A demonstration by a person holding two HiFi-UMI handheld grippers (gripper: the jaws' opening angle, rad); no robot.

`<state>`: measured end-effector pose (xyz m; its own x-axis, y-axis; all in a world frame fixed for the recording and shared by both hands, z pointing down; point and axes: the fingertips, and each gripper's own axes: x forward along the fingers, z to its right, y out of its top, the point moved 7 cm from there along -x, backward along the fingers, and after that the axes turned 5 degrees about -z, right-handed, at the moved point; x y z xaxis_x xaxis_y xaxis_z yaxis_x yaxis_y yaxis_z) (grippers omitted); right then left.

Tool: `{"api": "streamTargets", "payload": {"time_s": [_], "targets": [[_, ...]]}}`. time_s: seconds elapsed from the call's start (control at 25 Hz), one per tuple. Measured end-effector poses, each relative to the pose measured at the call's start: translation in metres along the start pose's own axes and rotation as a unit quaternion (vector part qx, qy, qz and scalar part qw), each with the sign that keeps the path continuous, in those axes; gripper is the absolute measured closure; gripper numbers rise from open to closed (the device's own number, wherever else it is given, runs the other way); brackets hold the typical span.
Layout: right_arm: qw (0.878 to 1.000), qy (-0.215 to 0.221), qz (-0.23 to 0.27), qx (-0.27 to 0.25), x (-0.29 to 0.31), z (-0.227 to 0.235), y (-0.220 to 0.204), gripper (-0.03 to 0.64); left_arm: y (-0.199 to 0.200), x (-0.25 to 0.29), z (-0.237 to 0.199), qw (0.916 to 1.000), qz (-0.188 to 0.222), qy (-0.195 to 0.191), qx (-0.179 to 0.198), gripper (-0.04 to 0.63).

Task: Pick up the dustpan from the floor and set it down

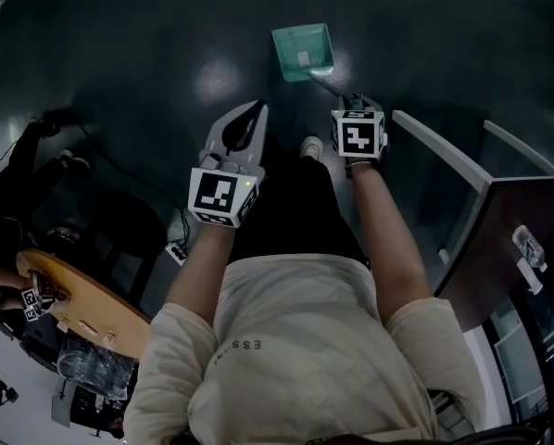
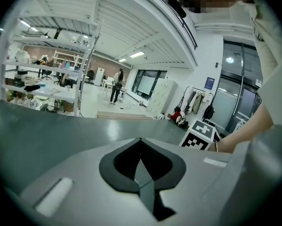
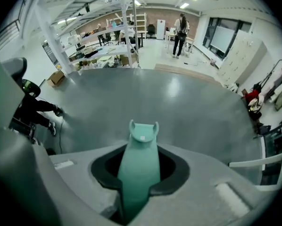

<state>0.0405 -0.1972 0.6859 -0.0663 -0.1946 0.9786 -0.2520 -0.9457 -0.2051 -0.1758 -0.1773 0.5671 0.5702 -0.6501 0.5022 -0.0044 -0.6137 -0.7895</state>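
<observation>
**A:** Where's the dustpan (image 1: 303, 52) right now?

**B:** On the dark floor (image 1: 166, 54), out ahead of the person's shoe (image 1: 310, 146) and well away from the floor's edges. Its green tray looks flat on the ground. The handle (image 3: 138, 168) slants back to the right gripper (image 1: 356, 109).

**A:** Does that gripper have it?

**B:** I'd say so. In the right gripper view the jaws are pinched on the handle from both sides, and its notched end sticks out past them. The left gripper (image 1: 249, 114) is beside it and well apart from the pan, with its jaws pressed together on nothing.

**A:** So the lift comes next. What could go wrong?

**B:** Mostly the tray swinging. The grip is on a narrow, smooth handle and the weight sits out at the far end. A quick pull up could make the handle twist between the pads, or the tray could droop and spin.

**A:** Could it slide out?

**B:** It could, if the pinch is light. The plastic looks slick and the handle tapers. There's also the white frame (image 1: 444, 151) just to the right of that hand. A wide sweep that way could knock the tray against it.

**A:** And when setting it down?

**B:** If the tray comes down tilted, one edge could catch the floor first and lever the handle loose.
</observation>
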Motion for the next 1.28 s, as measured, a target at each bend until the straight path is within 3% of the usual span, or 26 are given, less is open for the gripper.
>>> {"api": "streamTargets", "payload": {"time_s": [0.2,0.44,0.68,0.8,1.0,1.28], "targets": [[1.0,0.006,0.007,0.018,-0.033,0.021,0.0,0.543,0.01,-0.012,-0.001,0.9999,0.004,0.011,0.001,0.583],[0.998,0.008,0.053,0.013,-0.117,0.048,-0.017,0.543,0.05,-0.042,0.033,0.9991,0.037,0.02,-0.01,0.583],[0.993,-0.008,0.108,-0.046,-0.202,0.064,-0.031,0.541,0.096,-0.079,0.084,0.9952,0.09,0.02,0.034,0.583],[0.99,-0.003,0.134,-0.044,-0.233,0.077,-0.05,0.541,0.107,-0.099,0.116,0.9914,0.119,0.014,0.053,0.583],[0.983,0.004,0.174,-0.059,-0.27,0.095,-0.072,0.541,0.106,-0.117,0.153,0.9867,0.147,0.021,0.066,0.583],[0.98,0.028,0.182,-0.072,-0.28,0.108,-0.097,0.541,0.089,-0.124,0.179,0.986,0.149,0.04,0.064,0.583]]}}
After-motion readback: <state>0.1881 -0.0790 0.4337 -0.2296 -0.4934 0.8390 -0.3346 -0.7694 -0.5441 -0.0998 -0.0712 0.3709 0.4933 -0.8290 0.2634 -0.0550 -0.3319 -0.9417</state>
